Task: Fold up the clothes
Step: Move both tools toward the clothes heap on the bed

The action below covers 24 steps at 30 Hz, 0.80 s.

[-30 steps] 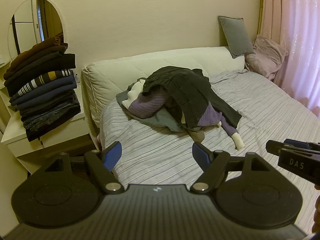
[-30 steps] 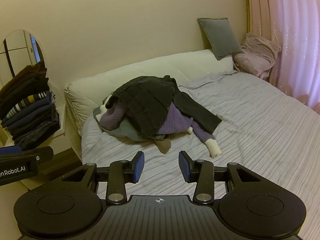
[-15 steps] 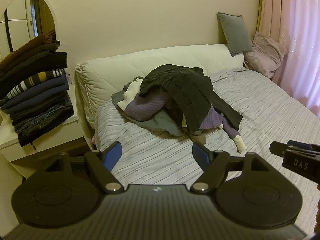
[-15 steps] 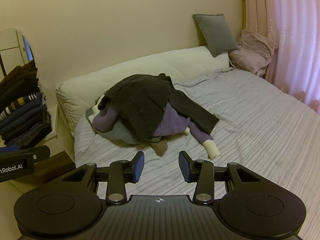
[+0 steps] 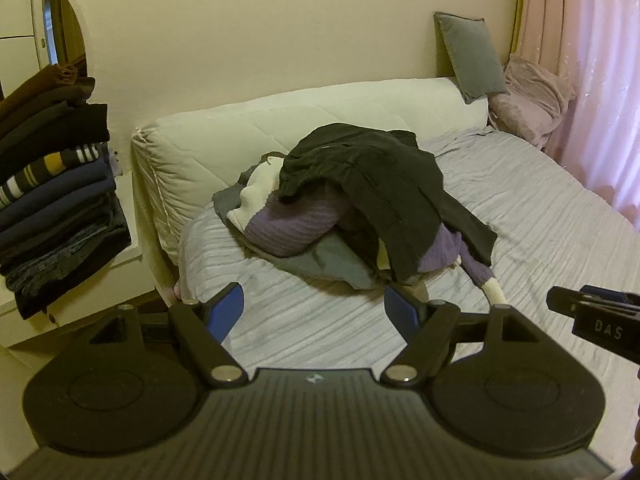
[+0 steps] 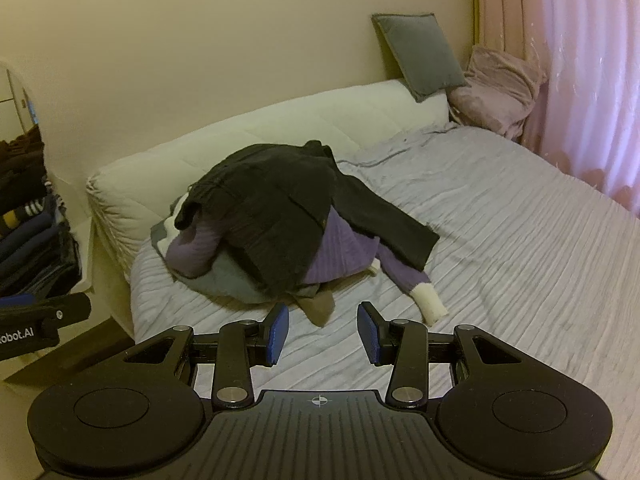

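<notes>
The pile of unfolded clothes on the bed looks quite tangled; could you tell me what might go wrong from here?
1. The black garment drapes over the purple sweater, so lifting it may drag the sweater along.
2. The pile sits near the bed's left edge, so a tug could pull pieces off.
3. Both the left gripper and the right gripper are open and close together, so they could collide.

a bed [image 5: 540,216] with a ribbed lilac sheet carries a heap of clothes [image 5: 360,208], a grey cushion [image 5: 470,56] and a pink pillow [image 5: 534,100].

black garment [image 6: 276,216] over purple sweater [image 6: 340,252]
</notes>
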Available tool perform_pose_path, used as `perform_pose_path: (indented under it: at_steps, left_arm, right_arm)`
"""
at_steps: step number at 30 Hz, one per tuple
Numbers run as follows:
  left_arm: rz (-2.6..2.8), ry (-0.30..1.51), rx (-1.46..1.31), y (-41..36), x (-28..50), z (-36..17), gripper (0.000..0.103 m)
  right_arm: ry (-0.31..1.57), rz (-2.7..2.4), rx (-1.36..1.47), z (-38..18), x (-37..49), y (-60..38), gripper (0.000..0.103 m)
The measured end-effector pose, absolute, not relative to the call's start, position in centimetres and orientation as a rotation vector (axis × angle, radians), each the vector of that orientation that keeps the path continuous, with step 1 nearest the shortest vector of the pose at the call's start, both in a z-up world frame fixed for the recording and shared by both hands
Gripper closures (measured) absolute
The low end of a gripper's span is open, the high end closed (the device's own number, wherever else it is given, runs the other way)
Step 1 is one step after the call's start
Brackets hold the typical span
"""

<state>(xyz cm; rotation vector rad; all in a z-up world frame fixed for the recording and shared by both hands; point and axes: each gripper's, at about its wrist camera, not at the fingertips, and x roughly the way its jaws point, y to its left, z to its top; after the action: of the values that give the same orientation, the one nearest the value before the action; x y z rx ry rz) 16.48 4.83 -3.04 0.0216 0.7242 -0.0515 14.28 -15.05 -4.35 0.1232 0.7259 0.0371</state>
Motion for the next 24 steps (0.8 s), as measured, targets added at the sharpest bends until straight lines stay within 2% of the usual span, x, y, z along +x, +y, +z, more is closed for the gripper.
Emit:
perform_pose_path:
  at_steps: [15,24]
  left_arm:
    - [-0.171,0.762,0.018,7.4,27.0,-4.5,0.032]
    - [-0.207,0.793,0.016,8.8,33.2,-6.6,0.032]
  right_arm:
    - [0.732,-0.004,0.056,-7.3,22.1,-12.1,0.061]
    - [0.728,0.047,-0.118,-11.5,28.1,-8.0,0.061]
